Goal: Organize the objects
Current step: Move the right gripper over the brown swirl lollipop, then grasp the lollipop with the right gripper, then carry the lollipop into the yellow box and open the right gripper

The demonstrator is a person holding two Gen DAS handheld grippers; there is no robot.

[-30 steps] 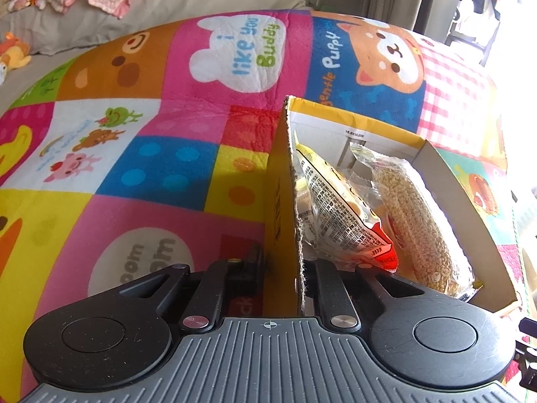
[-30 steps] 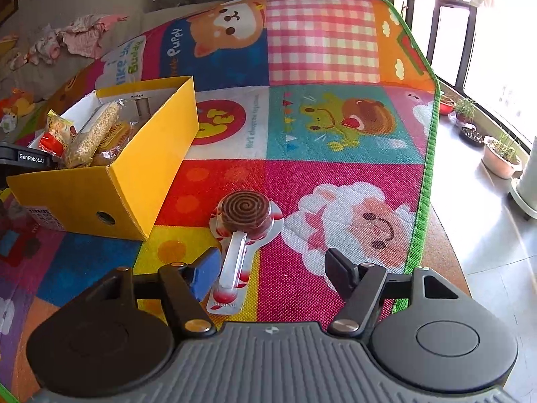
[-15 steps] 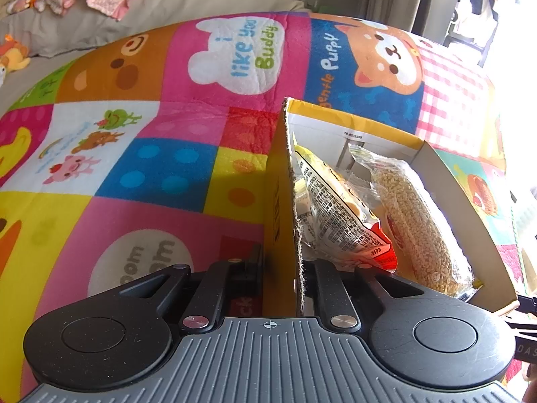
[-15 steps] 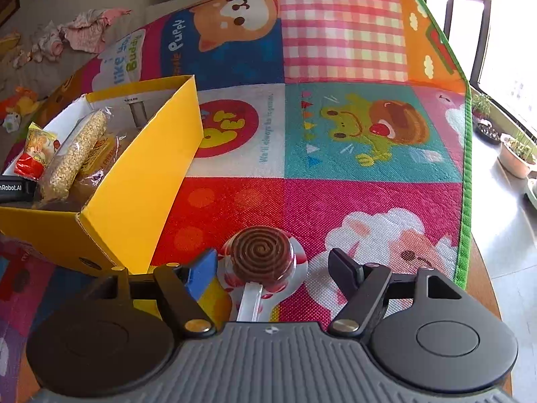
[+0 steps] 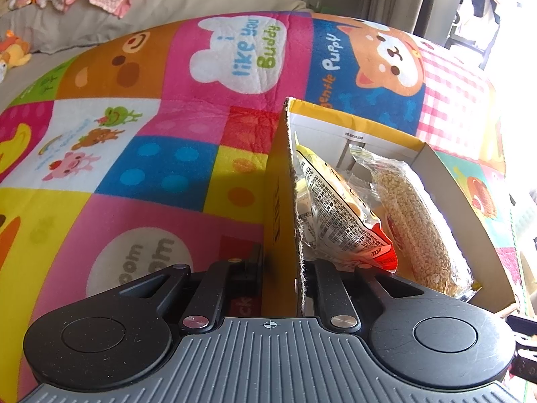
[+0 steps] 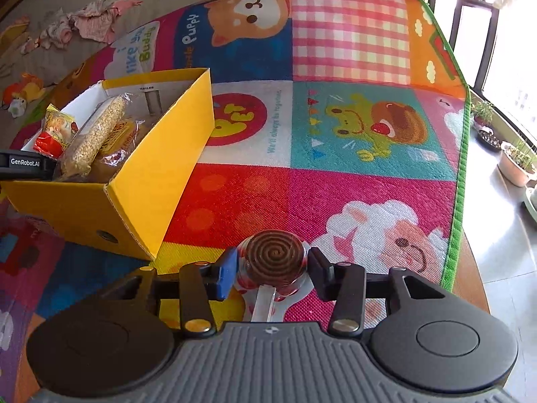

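The right gripper (image 6: 272, 273) is closing its jaws around the spiral lollipop (image 6: 275, 257), whose round head is sitting between the two pads; the pads are just beside its edges, and a thin gap seems to remain on each side, so I would not call it gripped yet. The lollipop is probably light and hard under a slick clear wrapper, and brittle enough to crack if squeezed hard. The thick rim of the disc looks like the best hold, since the thin stick (image 6: 263, 304) running back under the gripper would likely twist or slip. It is lying on the play mat (image 6: 352, 181), near the yellow box (image 6: 161, 168), off the box's nearest corner on its right.

The left gripper (image 5: 280, 270) is clamping the near wall of the yellow box (image 5: 278, 201), one finger outside and one inside, and so is steadying it. Inside the box, just past that wall, a printed snack packet (image 5: 339, 215) is leaning, and a clear bag of puffed grain (image 5: 416, 228) is lying beside it, towards the box's far side wall.
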